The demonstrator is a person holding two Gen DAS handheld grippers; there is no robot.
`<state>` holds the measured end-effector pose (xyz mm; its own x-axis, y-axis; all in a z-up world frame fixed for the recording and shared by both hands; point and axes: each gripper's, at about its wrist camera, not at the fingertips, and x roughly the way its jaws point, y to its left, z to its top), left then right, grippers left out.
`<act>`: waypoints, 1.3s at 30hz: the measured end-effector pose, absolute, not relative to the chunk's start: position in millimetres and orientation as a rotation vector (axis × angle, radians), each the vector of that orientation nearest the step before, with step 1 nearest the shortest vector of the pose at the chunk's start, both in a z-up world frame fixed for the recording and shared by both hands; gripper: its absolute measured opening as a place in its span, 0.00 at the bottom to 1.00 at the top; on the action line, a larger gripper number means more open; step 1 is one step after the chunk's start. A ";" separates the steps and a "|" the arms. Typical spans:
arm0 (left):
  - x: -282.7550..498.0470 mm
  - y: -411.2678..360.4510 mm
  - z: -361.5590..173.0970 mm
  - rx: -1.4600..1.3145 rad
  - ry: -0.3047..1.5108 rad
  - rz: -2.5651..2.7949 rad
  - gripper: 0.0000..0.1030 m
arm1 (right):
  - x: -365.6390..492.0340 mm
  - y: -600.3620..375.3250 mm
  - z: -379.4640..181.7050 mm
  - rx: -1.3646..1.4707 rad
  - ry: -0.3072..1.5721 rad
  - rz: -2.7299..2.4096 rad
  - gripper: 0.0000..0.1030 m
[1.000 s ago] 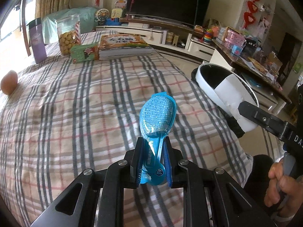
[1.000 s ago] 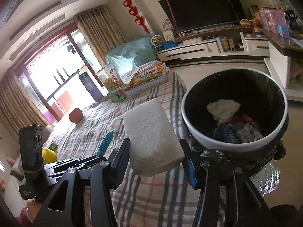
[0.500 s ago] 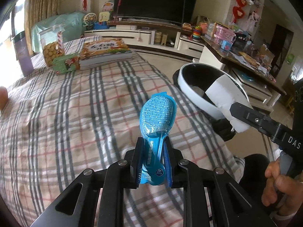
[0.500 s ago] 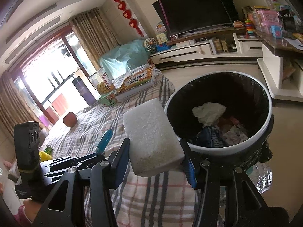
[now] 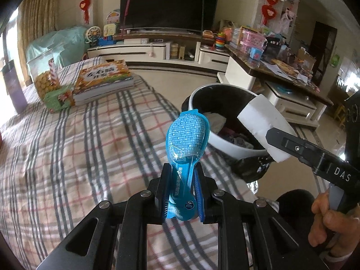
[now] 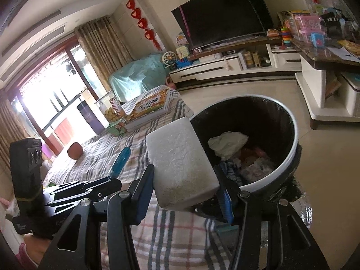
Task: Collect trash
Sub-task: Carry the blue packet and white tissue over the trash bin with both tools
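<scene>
1. Trash was held in both grippers: a flat blue plastic wrapper (image 5: 187,135) with a rounded, spoon-shaped bulge was clamped by its narrow lower end between the blue pads of the left gripper (image 5: 182,187), and its broad end stood up past the fingertips.
2. A white rectangular foam block (image 6: 180,164) was gripped across its width by the right gripper (image 6: 183,193), one black finger (image 6: 144,191) being pressed on each side.
3. Seen from the left wrist view, the foam block (image 5: 265,128) was held over the near rim of a round white trash bin (image 5: 227,144) lined with a black bag.
4. Crumpled white paper (image 6: 227,142) and other scraps were seen inside the bin (image 6: 290,148), which stood on the floor just beside the table edge.
5. The wrapper was held above a checked tablecloth (image 5: 67,148), near the bin but not over it.
6. At the far end of the cloth a stack of picture books (image 5: 103,78), a small green box (image 5: 59,100) and a clear jar of round snacks (image 5: 42,76) were set close together.
7. A hand (image 5: 326,225) was seen on the right gripper's handle.
</scene>
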<state>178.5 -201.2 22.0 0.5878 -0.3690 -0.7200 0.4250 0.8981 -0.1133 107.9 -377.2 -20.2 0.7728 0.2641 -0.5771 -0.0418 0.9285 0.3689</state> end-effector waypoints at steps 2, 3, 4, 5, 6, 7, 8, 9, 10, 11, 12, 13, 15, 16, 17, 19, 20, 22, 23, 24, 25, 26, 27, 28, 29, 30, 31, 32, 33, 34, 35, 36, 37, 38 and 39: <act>178.7 -204.7 22.5 0.077 0.820 -0.468 0.18 | 107.7 -379.8 -19.3 0.349 0.668 0.162 0.51; 179.1 -206.4 22.5 0.078 0.819 -0.471 0.18 | 107.8 -381.1 -18.9 0.349 0.668 0.160 0.51; 179.5 -207.3 22.1 0.079 0.819 -0.473 0.18 | 107.5 -382.4 -18.6 0.348 0.667 0.158 0.51; 179.8 -208.2 21.9 0.079 0.820 -0.475 0.18 | 107.1 -383.5 -18.0 0.346 0.666 0.154 0.51; 180.1 -209.7 21.7 0.080 0.821 -0.478 0.18 | 107.2 -384.6 -17.6 0.344 0.665 0.152 0.51; 180.7 -211.2 21.3 0.081 0.822 -0.480 0.18 | 107.1 -385.7 -17.2 0.343 0.665 0.149 0.51; 181.2 -212.8 20.9 0.083 0.822 -0.482 0.18 | 107.0 -387.0 -16.9 0.344 0.664 0.147 0.51; 181.2 -213.9 21.2 0.085 0.822 -0.483 0.18 | 107.1 -388.4 -16.3 0.344 0.664 0.143 0.51; 181.2 -215.4 21.2 0.085 0.823 -0.485 0.18 | 107.0 -389.6 -16.1 0.345 0.663 0.141 0.51; 182.0 -216.7 21.0 0.086 0.823 -0.486 0.18 | 106.9 -390.8 -15.8 0.344 0.662 0.137 0.51; 182.7 -218.0 21.0 0.086 0.824 -0.487 0.18 | 107.1 -391.9 -15.2 0.344 0.662 0.136 0.51; 183.6 -219.1 20.9 0.086 0.825 -0.489 0.18 | 107.4 -392.9 -14.9 0.344 0.662 0.134 0.51; 184.9 -220.4 20.7 0.086 0.825 -0.492 0.18 | 108.1 -395.2 -14.4 0.343 0.663 0.129 0.51; 185.5 -221.2 20.7 0.087 0.825 -0.493 0.18 | 108.2 -396.2 -14.5 0.341 0.663 0.127 0.51; 185.7 -222.3 20.8 0.088 0.825 -0.494 0.18 | 108.2 -397.0 -14.2 0.340 0.662 0.124 0.51; 186.5 -223.4 20.8 0.089 0.824 -0.496 0.18 | 108.4 -398.5 -13.8 0.337 0.662 0.120 0.51; 187.6 -224.7 20.9 0.090 0.824 -0.498 0.18 | 109.0 -399.2 -13.8 0.335 0.664 0.117 0.51; 188.4 -226.8 20.9 0.092 0.824 -0.501 0.18 | 109.1 -401.9 -14.0 0.331 0.667 0.111 0.51; 188.6 -228.1 21.0 0.094 0.823 -0.502 0.18 | 109.4 -403.3 -13.9 0.329 0.669 0.107 0.51; 189.2 -230.0 21.0 0.098 0.822 -0.503 0.18 | 110.1 -405.0 -13.5 0.326 0.669 0.105 0.51; 190.0 -231.8 21.2 0.102 0.821 -0.504 0.18 | 110.7 -406.0 -13.3 0.323 0.670 0.103 0.51; 190.6 -233.1 21.6 0.104 0.821 -0.505 0.18 | 111.4 -407.0 -13.0 0.319 0.671 0.099 0.51; 191.9 -235.3 21.6 0.106 0.821 -0.507 0.18 | 112.4 -408.6 -12.3 0.315 0.671 0.097 0.51; 192.9 -236.9 21.5 0.108 0.821 -0.508 0.18 | 113.3 -409.8 -11.7 0.311 0.672 0.095 0.51; 194.1 -238.6 21.7 0.111 0.821 -0.509 0.18 | 114.4 -411.2 -11.1 0.308 0.672 0.093 0.51; 195.5 -241.3 21.8 0.116 0.820 -0.510 0.18 | 115.4 -412.8 -10.3 0.303 0.672 0.090 0.51; 196.9 -243.6 21.9 0.118 0.820 -0.512 0.18 | 116.7 -414.7 -9.7 0.299 0.673 0.088 0.51; 197.7 -245.3 22.0 0.119 0.820 -0.513 0.18 | 117.9 -416.7 -8.9 0.295 0.673 0.086 0.51; 199.1 -247.5 22.2 0.121 0.820 -0.514 0.18 | 119.0 -416.8 -8.4 0.290 0.674 0.082 0.51; 200.4 -249.8 22.5 0.124 0.819 -0.516 0.18 | 120.1 -418.3 -7.8 0.286 0.674 0.078 0.51; 201.4 -251.6 22.8 0.127 0.819 -0.517 0.18 | 121.5 -420.3 -7.4 0.284 0.675 0.075 0.51; 203.0 -254.1 22.9 0.130 0.818 -0.518 0.18 | 122.8 -422.6 -7.2 0.283 0.675 0.074 0.51; 204.6 -256.4 23.3 0.134 0.817 -0.519 0.18 | 124.1 -424.4 -7.1 0.282 0.676 0.071 0.51; 205.8 -257.9 23.7 0.136 0.816 -0.520 0.18 | 125.5 -425.7 -6.9 0.279 0.677 0.069 0.51; 207.3 -259.6 24.0 0.139 0.815 -0.520 0.18 | 126.7 -427.2 -6.8 0.276 0.678 0.067 0.51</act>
